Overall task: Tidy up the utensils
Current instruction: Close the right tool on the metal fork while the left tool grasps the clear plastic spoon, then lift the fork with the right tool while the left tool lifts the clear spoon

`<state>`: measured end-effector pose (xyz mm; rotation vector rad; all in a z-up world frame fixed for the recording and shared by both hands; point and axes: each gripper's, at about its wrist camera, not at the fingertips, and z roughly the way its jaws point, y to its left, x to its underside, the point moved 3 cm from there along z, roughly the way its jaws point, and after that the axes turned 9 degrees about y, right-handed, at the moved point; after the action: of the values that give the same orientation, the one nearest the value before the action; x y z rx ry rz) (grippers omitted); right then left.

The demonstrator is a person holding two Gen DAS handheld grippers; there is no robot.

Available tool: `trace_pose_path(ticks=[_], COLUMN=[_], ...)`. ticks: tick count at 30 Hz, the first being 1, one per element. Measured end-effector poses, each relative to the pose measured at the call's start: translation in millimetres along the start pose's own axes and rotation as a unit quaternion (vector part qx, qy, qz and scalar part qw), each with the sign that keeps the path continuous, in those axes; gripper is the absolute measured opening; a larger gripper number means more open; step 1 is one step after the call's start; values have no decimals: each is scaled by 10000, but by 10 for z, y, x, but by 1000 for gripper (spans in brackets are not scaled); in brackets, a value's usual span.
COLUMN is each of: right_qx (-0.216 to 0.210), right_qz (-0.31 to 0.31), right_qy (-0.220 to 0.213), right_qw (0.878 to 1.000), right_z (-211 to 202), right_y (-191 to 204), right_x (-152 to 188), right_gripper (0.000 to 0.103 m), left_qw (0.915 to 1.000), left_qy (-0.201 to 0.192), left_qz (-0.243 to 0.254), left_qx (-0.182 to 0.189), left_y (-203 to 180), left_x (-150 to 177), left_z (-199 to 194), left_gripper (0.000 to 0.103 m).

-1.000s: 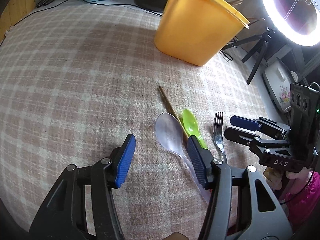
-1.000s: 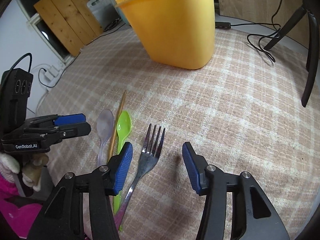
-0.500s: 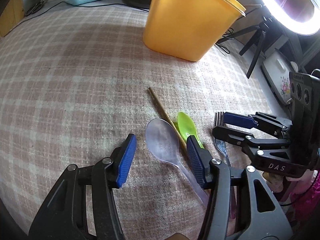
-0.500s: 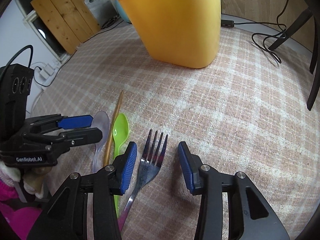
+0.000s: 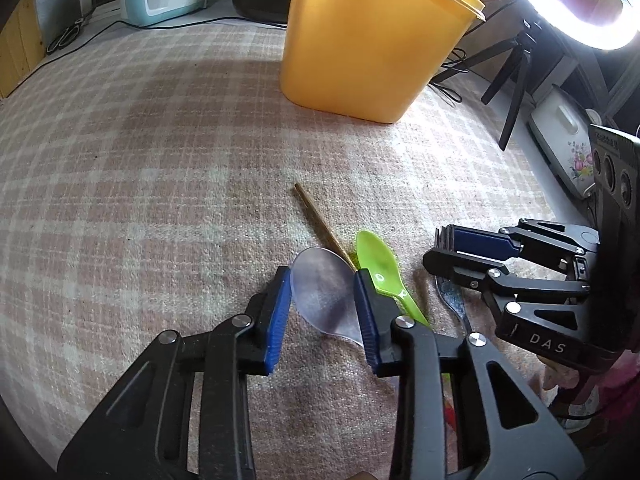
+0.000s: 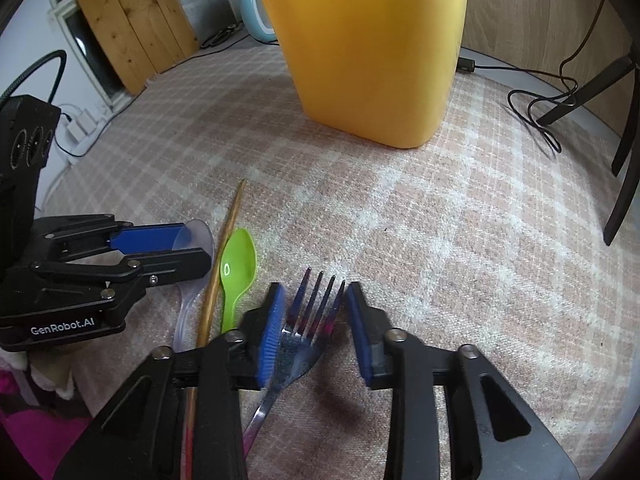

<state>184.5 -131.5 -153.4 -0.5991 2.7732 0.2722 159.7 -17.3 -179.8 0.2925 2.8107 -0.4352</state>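
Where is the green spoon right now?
In the right wrist view the green spoon lies on the checked cloth, between the wooden chopstick and the fork, near the yellow bin.

Sharp fisheye frames, ring light [image 5: 568,4] glare

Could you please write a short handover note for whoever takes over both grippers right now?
Left gripper: jaws closing around the bowl of the clear spoon; no firm grip visible yet.
Right gripper: jaws closing around the head of the fork; the pads are not clearly pressing on it.
The green spoon and wooden chopstick lie on the checked cloth between those two.
The yellow bin stands beyond; stick ends show at its rim.
Done: nothing lifted yet.
Left: probably all four utensils go into the bin.
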Motion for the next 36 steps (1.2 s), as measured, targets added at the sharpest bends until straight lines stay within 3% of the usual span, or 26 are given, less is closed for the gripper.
trace_pose_path(ticks=[6,16,29,36], right_qx=[-233,-207,-206,-184], right_qz=[113,17,-112,-93], right_qy=[83,66,246,220], right_qw=[9996,9998,9994,9995], right_z=[-28,-99,20,2], right_y=[-64,41,189,171], right_x=[9,-26,-85,-79], right_gripper=[21,4,1,1], left_qw=[10000,10000,9999,9997], left_qy=[-20,-48,-59,23], left_qz=[-35,-49,69,228], left_qx=[-81,-30,51,-120], left_y=[18,60,-35,-91], left_x=[-33,-19,-14,-3], left_z=[25,-28,-82,-9], left_gripper=[15,8,4,4])
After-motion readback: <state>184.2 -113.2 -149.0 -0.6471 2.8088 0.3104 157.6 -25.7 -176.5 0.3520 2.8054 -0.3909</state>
